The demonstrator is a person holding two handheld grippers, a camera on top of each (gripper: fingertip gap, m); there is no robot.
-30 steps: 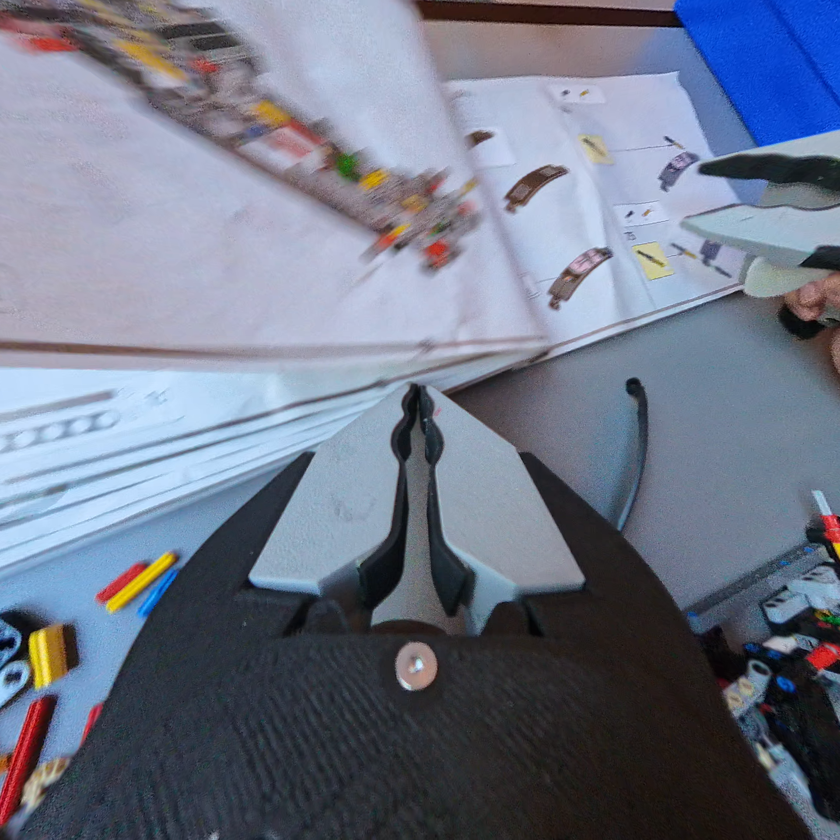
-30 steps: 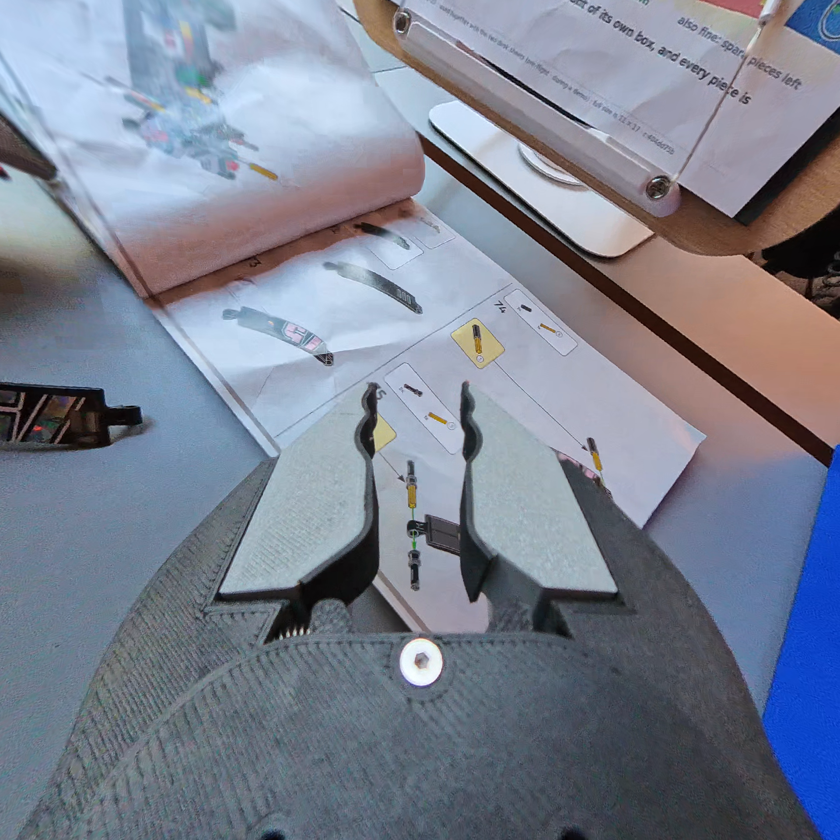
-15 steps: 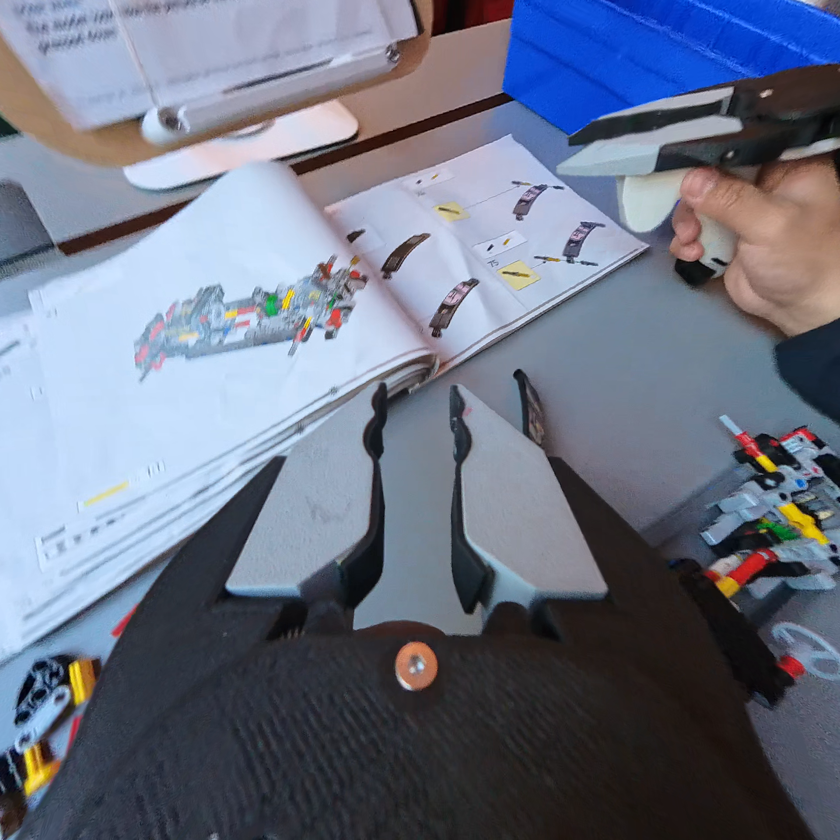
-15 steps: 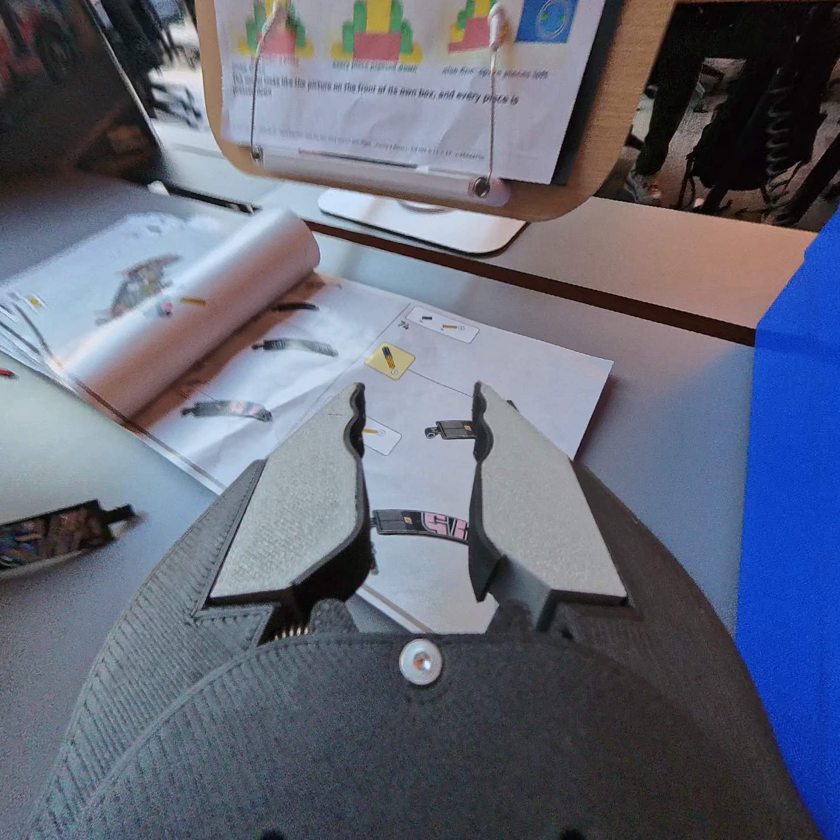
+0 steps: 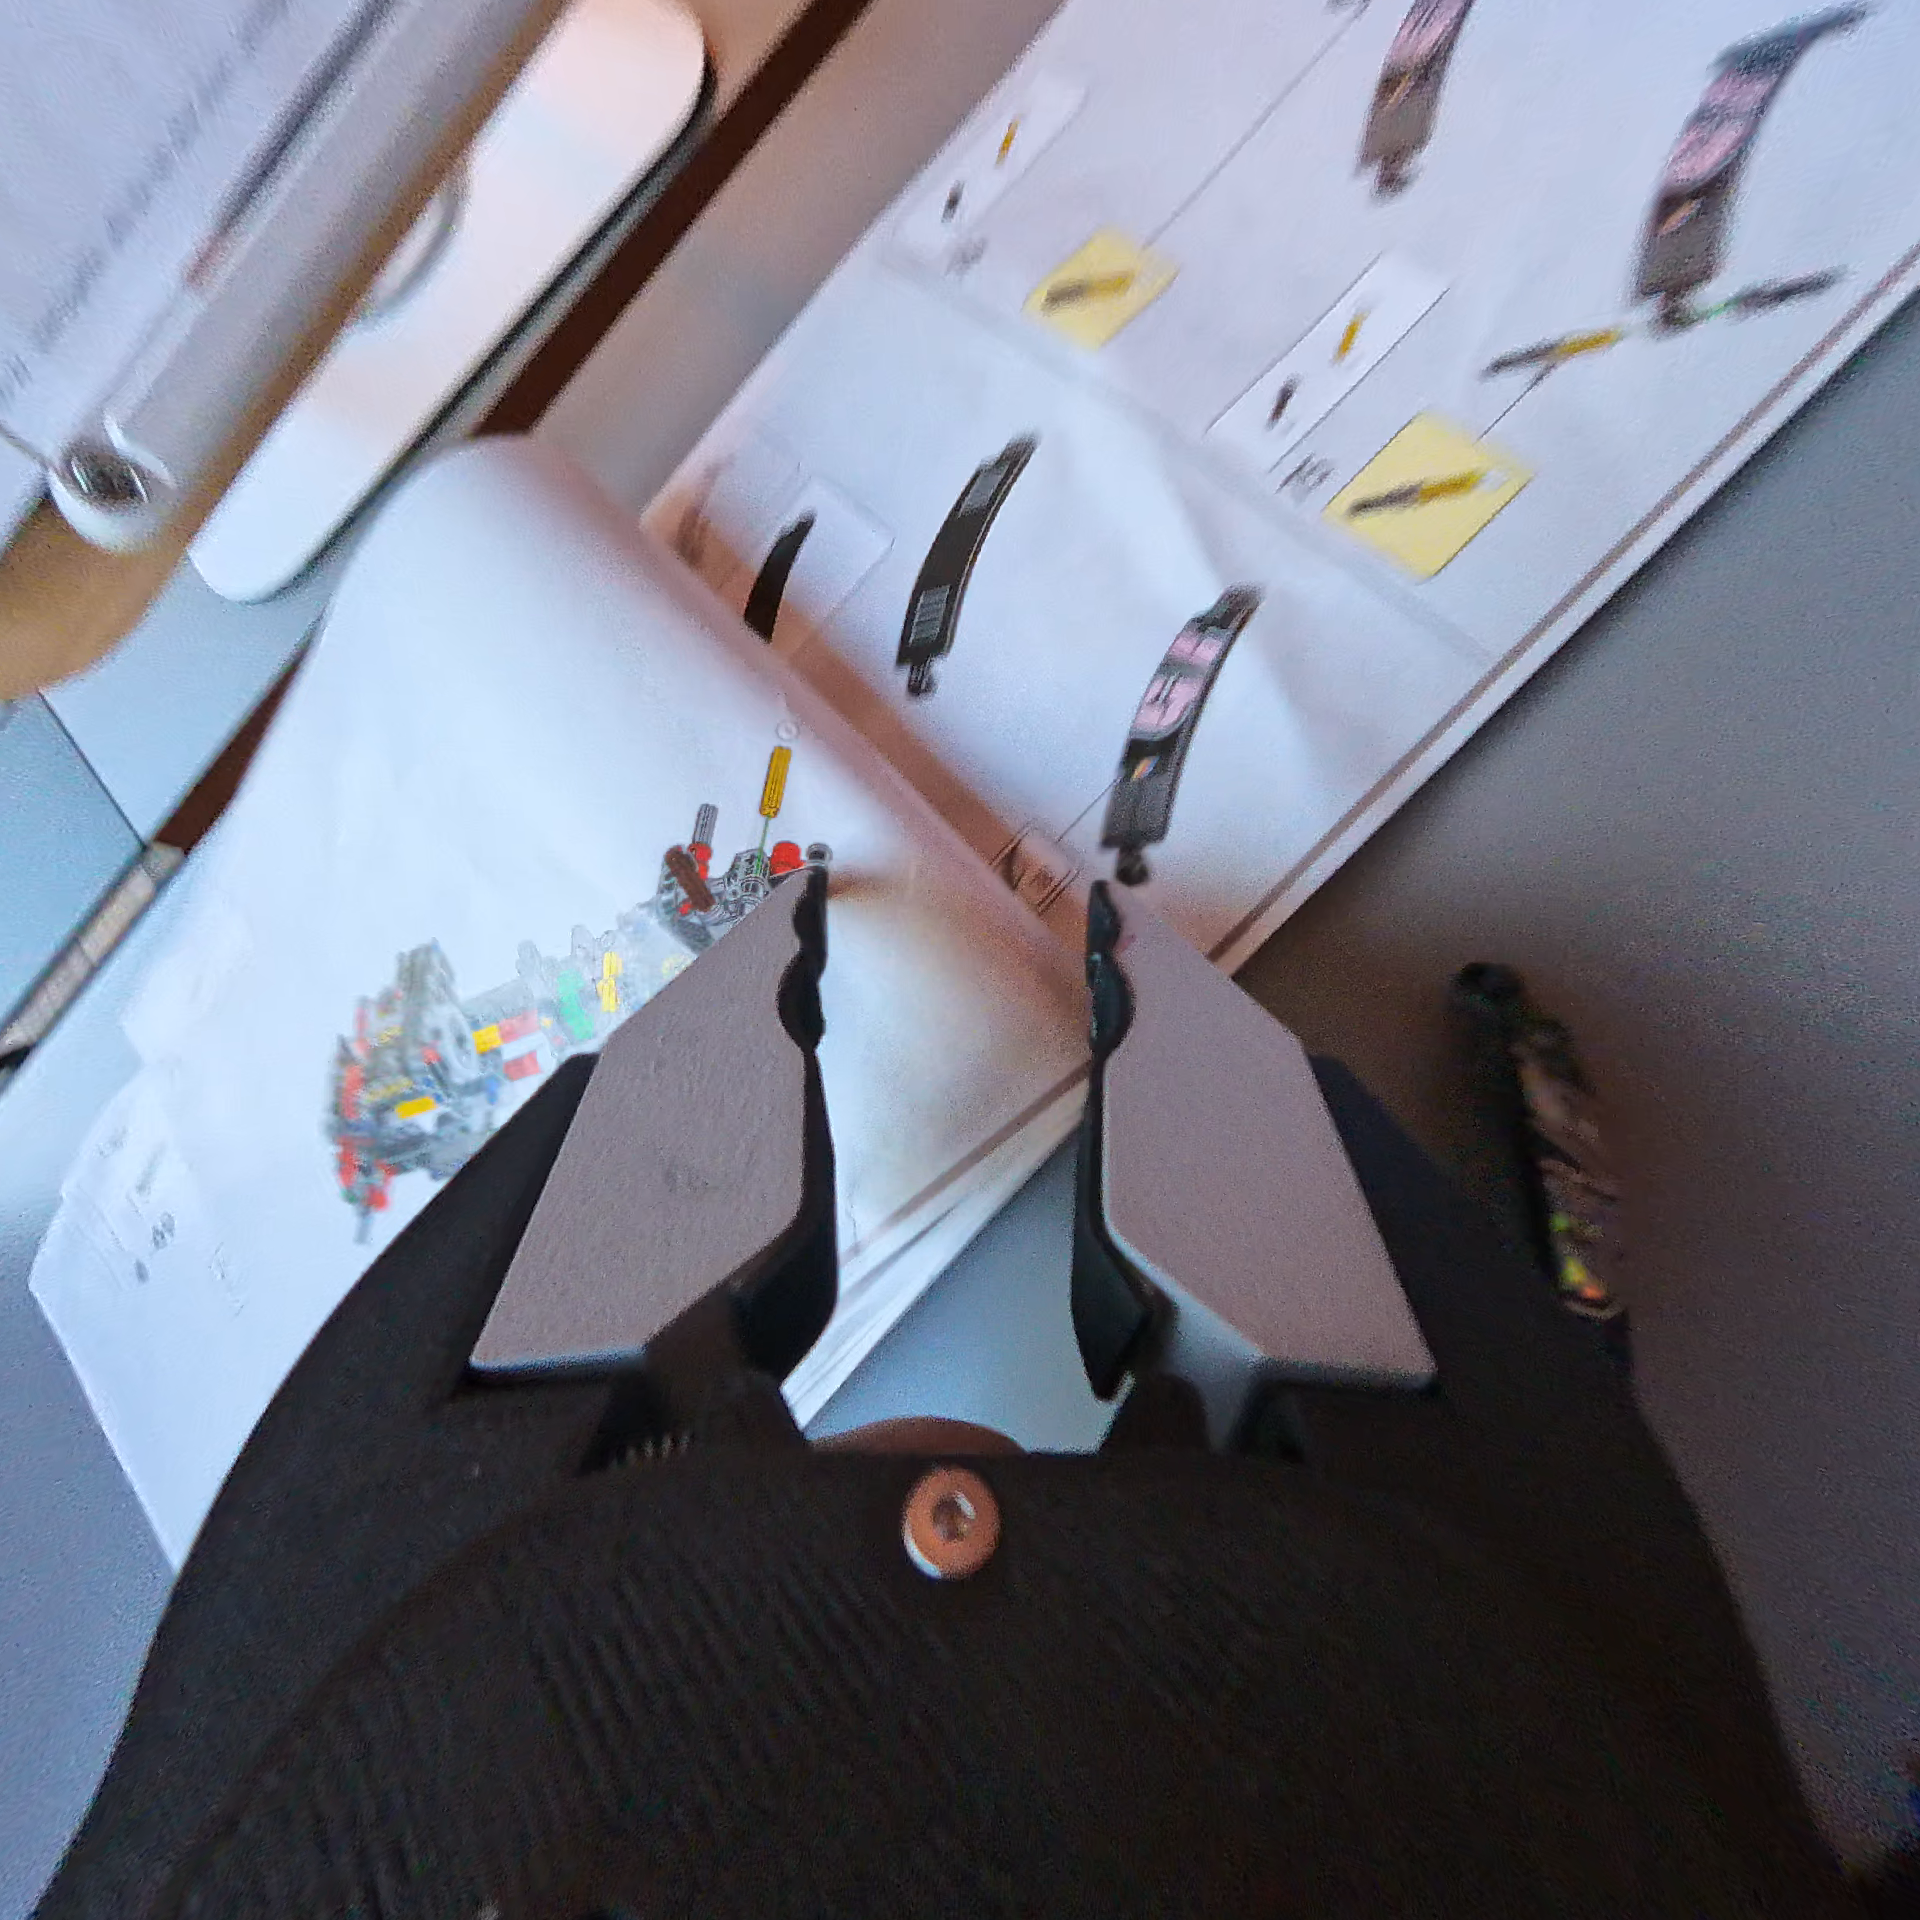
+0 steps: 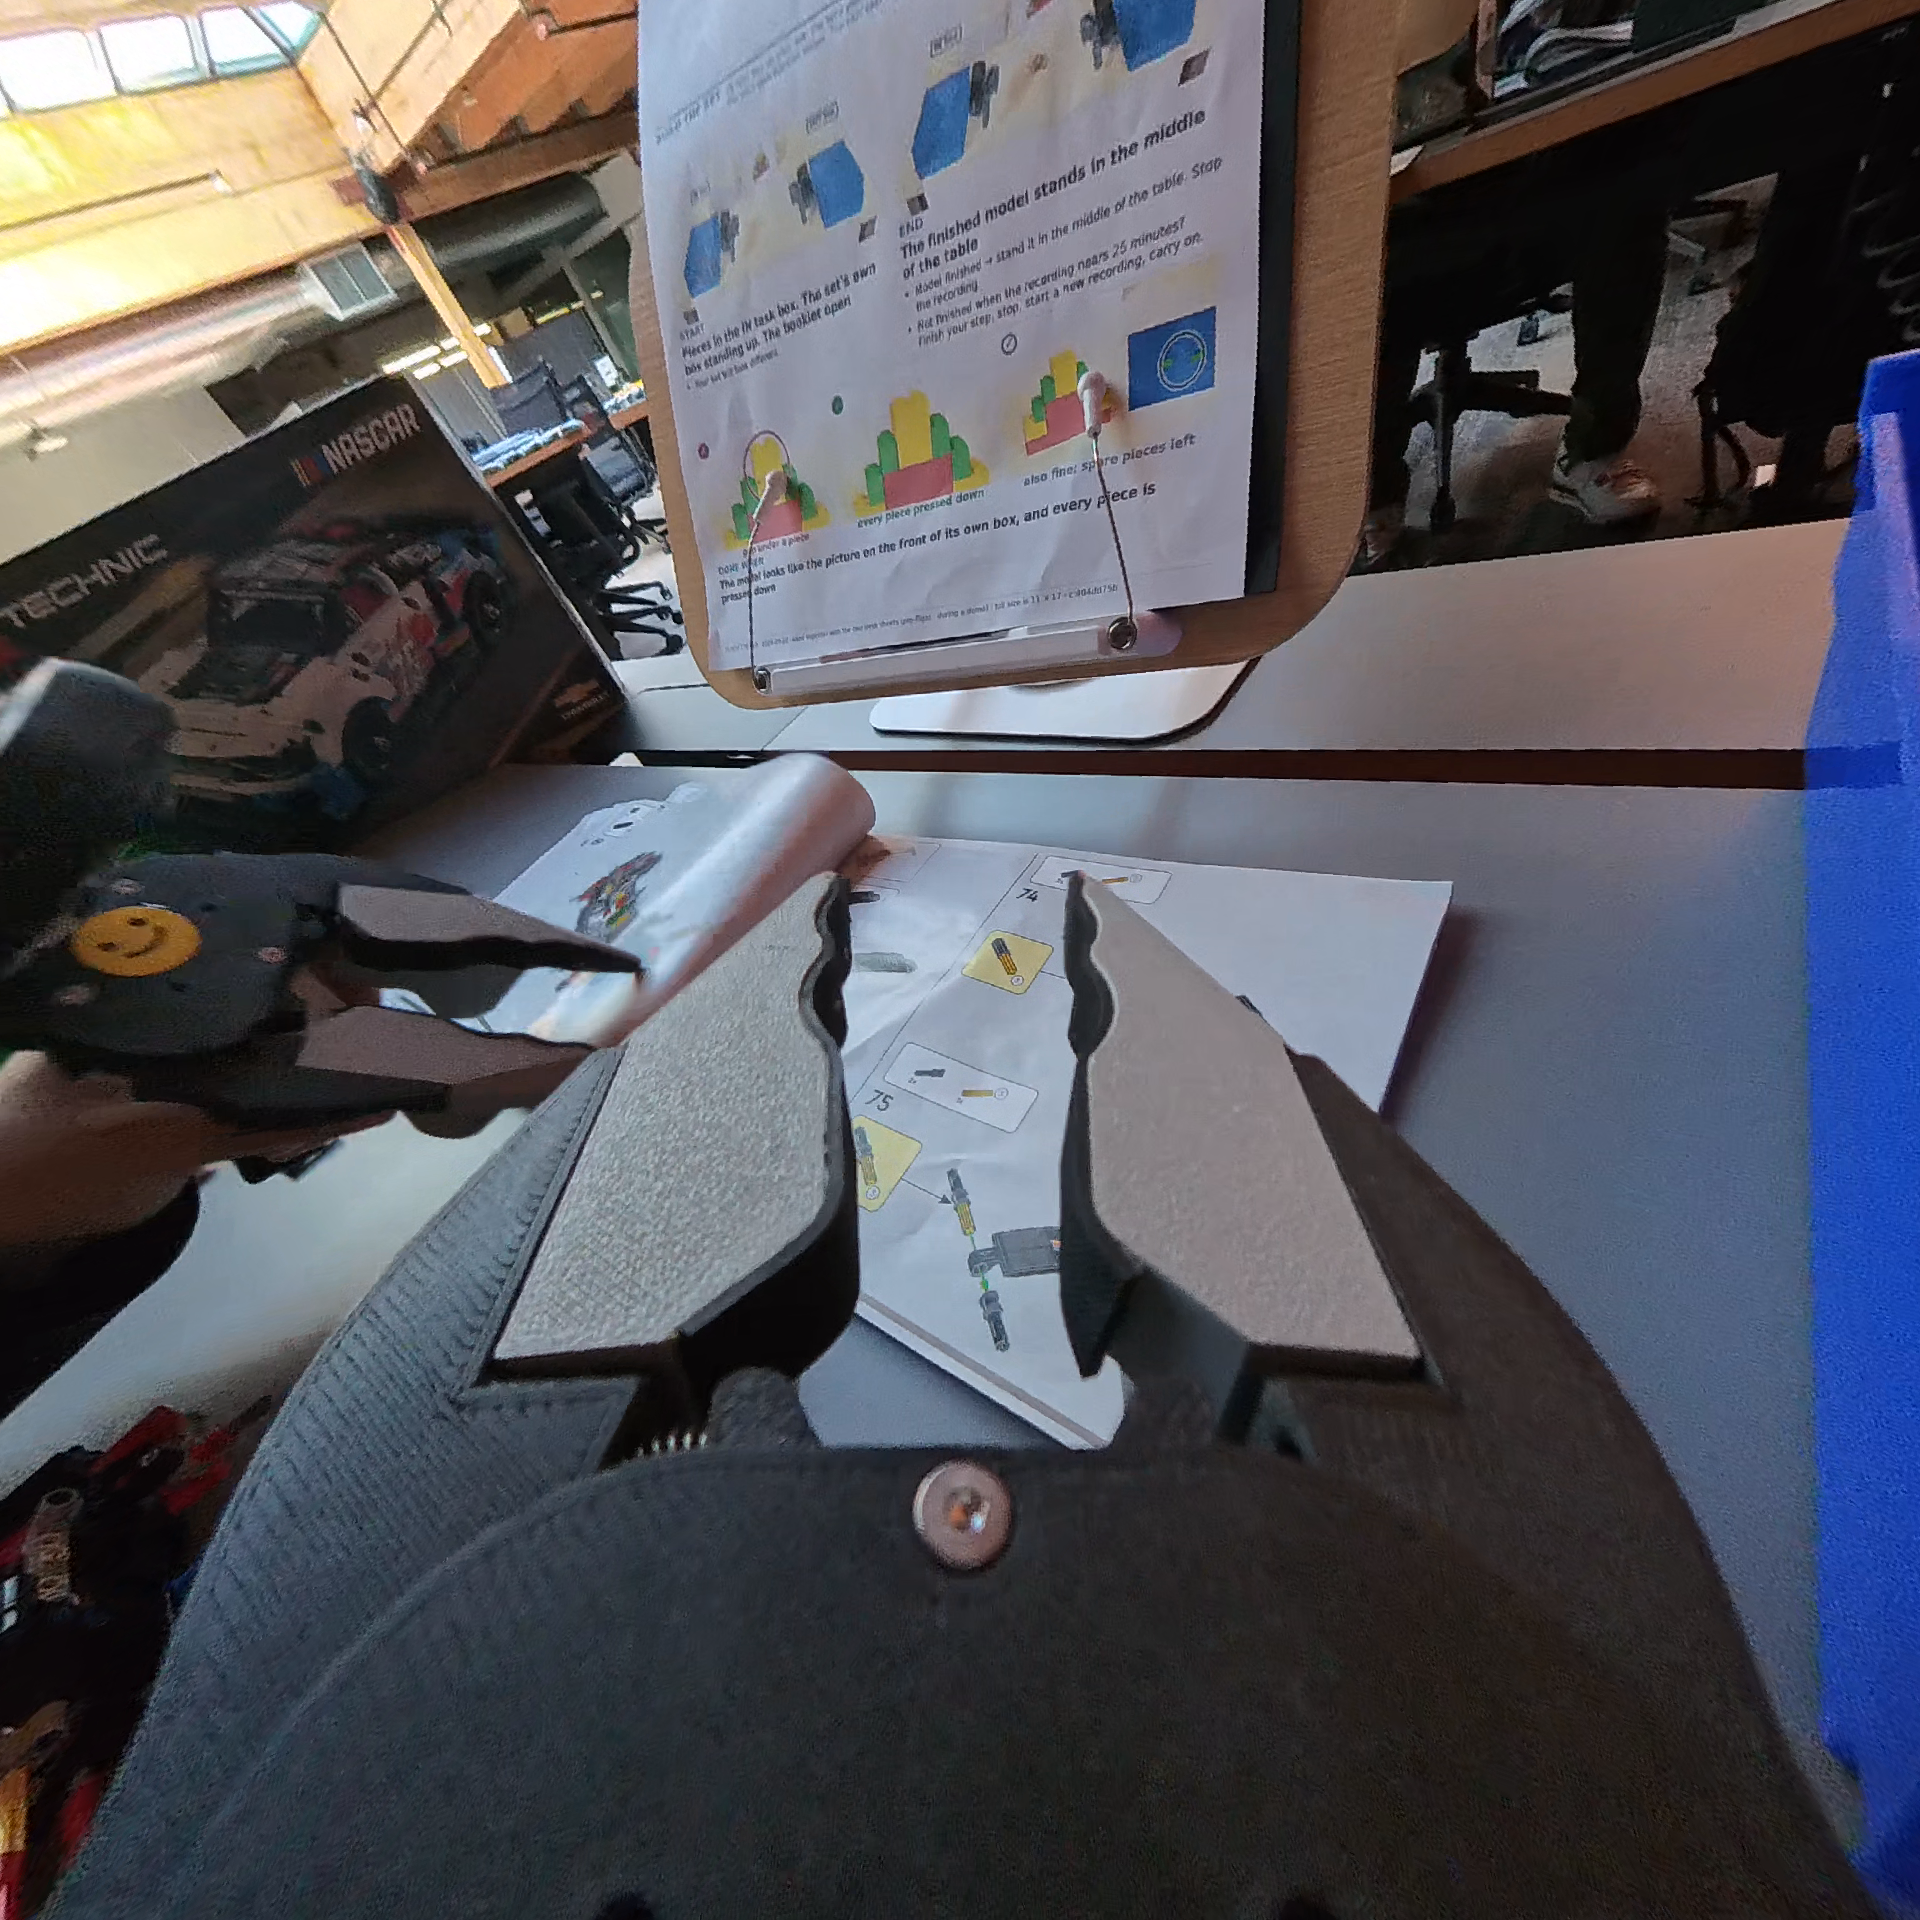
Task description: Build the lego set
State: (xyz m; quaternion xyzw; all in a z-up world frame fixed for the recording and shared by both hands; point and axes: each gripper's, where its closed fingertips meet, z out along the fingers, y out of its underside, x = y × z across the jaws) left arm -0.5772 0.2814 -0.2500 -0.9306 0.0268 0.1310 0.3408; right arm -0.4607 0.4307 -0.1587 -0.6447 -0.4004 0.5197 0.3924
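Hovering open gripper (image 5: 951, 904) over booklet (image 5: 582, 748) edge

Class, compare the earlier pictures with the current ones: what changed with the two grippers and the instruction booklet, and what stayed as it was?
The left gripper, shut at the booklet's edge a second ago with a page swinging over, now has its jaws open and empty above the booklet. That page has settled in a curl. The right gripper stayed open and empty over the right-hand page; the black curved piece stayed on the table.
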